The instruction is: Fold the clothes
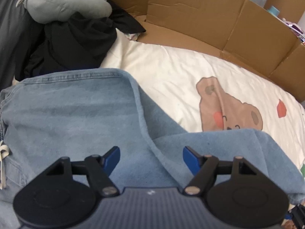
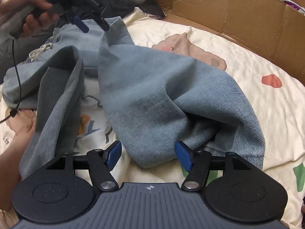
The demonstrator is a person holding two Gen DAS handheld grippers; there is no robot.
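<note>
A pair of light blue jeans (image 2: 152, 99) lies loosely across a cream bedsheet (image 2: 247, 87) with cartoon prints. In the left wrist view the jeans (image 1: 80, 114) fill the foreground, waistband hem at the far side, a fold running down the middle. My left gripper (image 1: 151, 159) hovers open just above that fold, nothing between its blue pads. In the right wrist view the left gripper (image 2: 93, 25) shows at the far end of the jeans, held by a hand (image 2: 28, 13). My right gripper (image 2: 148, 155) is open around the near end of one bunched leg, the pads apart from the cloth.
A brown cardboard wall (image 1: 219, 22) rings the far side of the bed. A pile of black clothing (image 1: 76, 42) and a grey plush toy (image 1: 63, 3) sit at the back left. A thin black cable (image 2: 16, 72) hangs at the left. A second jeans leg (image 2: 57, 103) lies folded at left.
</note>
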